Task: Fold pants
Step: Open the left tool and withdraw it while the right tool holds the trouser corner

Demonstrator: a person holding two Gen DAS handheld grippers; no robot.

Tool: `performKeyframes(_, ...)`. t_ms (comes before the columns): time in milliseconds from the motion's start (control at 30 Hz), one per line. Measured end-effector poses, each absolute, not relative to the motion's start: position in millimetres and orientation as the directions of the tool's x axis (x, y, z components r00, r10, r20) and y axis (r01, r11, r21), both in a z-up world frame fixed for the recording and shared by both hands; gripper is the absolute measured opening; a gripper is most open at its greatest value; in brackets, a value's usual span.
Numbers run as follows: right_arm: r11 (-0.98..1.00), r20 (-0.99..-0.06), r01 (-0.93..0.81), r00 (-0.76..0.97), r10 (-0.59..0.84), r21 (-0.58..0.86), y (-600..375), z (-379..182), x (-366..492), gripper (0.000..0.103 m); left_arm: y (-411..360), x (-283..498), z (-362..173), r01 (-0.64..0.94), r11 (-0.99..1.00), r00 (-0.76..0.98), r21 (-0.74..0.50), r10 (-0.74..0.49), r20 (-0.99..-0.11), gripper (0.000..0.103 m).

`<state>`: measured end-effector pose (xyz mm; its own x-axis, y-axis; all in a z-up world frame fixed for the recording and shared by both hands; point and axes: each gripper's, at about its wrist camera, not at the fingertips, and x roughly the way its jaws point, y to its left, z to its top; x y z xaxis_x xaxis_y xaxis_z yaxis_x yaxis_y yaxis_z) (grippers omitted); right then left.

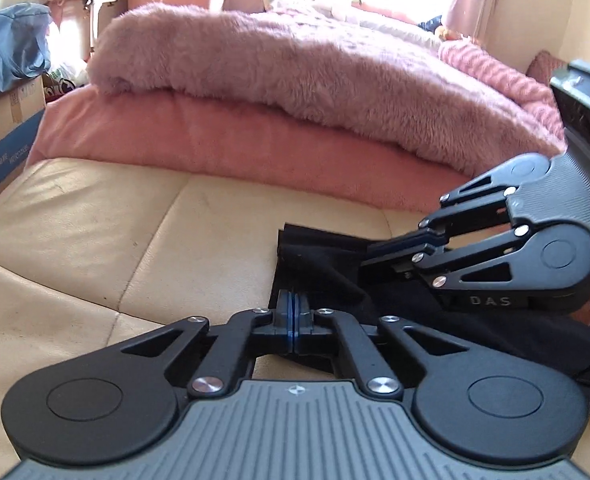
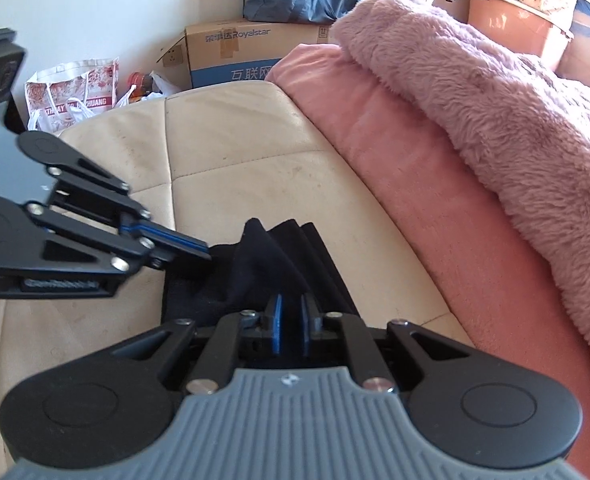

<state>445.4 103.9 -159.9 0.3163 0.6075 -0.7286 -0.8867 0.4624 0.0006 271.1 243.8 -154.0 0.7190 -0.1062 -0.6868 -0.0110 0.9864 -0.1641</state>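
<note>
The fingers of the right gripper stand only a little apart and pinch a raised ridge of the black pants between the blue pads; the cloth rises between them like a small tent. The left gripper has its fingers pressed together at the near edge of the same cloth. In the right wrist view its tips touch the left corner of the pants, so I judge that it holds a thin edge there, but the cloth inside the pads is not clearly seen. In the left wrist view the right gripper reaches from the right side and lies low over the dark fabric. The pants lie on the cream sofa seat, just in front of a pink cushion with a fluffy pink blanket on top of it. They look already like a narrow, layered bundle, with several straight edges stacked at the far end, so I think at least one fold is done. What is left, as far as I can judge, is to carry the held end over, lay it flat and smooth the raised ridge. How long the rest of the pants is I cannot tell, because it goes under the grippers. Behind the sofa stand a cardboard box and a printed shopping bag.
</note>
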Motion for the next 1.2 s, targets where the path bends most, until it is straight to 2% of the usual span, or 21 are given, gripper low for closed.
performKeyframes(233,0.466,-0.721,-0.885,0.329,0.610,-0.009,102.4,-154.2,444.3,0.006,266.9,260.6,-158.1,-0.096,0.970,0.681,-0.225,-0.100,-0.725,0.000)
performKeyframes(367,0.461,-0.716,-0.888,0.314,0.624,0.012,107.2,-150.6,448.8,0.006,270.9,261.3,-157.6,-0.108,0.954,0.692,-0.280,-0.130,-0.710,0.000)
performKeyframes(433,0.456,-0.714,-0.889,0.340,0.611,-0.033,116.1,-150.4,448.9,0.007,270.1,263.5,-157.6,-0.109,0.954,0.694,-0.277,-0.126,-0.708,0.000)
performKeyframes(467,0.454,-0.709,-0.890,0.351,0.612,-0.049,120.0,-150.4,450.7,0.007,270.0,264.3,-157.9,-0.109,0.954,0.694,-0.280,-0.129,-0.709,0.000)
performKeyframes(533,0.452,-0.705,-0.891,0.343,0.621,-0.035,127.3,-150.7,458.8,0.021,269.2,264.4,-157.7,-0.107,0.955,0.692,-0.275,-0.127,-0.710,0.000)
performKeyframes(633,0.448,-0.719,-0.894,0.332,0.610,-0.033,139.3,-155.0,471.6,0.021,269.1,264.0,-158.2,-0.103,0.956,0.691,-0.273,-0.128,-0.711,0.000)
performKeyframes(667,0.443,-0.726,-0.896,0.321,0.608,-0.025,141.9,-157.5,474.2,0.019,269.4,264.0,-158.1,-0.102,0.956,0.693,-0.275,-0.130,-0.710,0.000)
performKeyframes(700,0.437,-0.730,-0.899,0.315,0.606,-0.024,143.2,-159.7,475.0,0.007,269.5,263.9,-158.3,-0.102,0.956,0.693,-0.275,-0.130,-0.709,0.000)
performKeyframes(733,0.435,-0.732,-0.900,0.315,0.604,-0.028,143.6,-161.3,474.4,0.001,269.2,263.8,-158.4,-0.102,0.957,0.693,-0.273,-0.129,-0.709,0.000)
performKeyframes(967,0.440,-0.733,-0.897,0.326,0.598,-0.040,145.0,-165.9,472.2,0.005,269.7,263.7,-160.5,-0.107,0.957,0.688,-0.271,-0.126,-0.715,0.000)
performKeyframes(1033,0.438,-0.734,-0.899,0.315,0.602,-0.027,145.5,-165.9,473.4,0.000,270.1,264.2,-160.8,-0.112,0.955,0.688,-0.276,-0.126,-0.715,0.000)
performKeyframes(1200,0.459,-0.683,-0.888,0.360,0.635,-0.042,135.5,-153.4,469.4,0.000,270.3,261.7,-156.8,-0.117,0.953,0.705,-0.281,-0.120,-0.699,0.000)
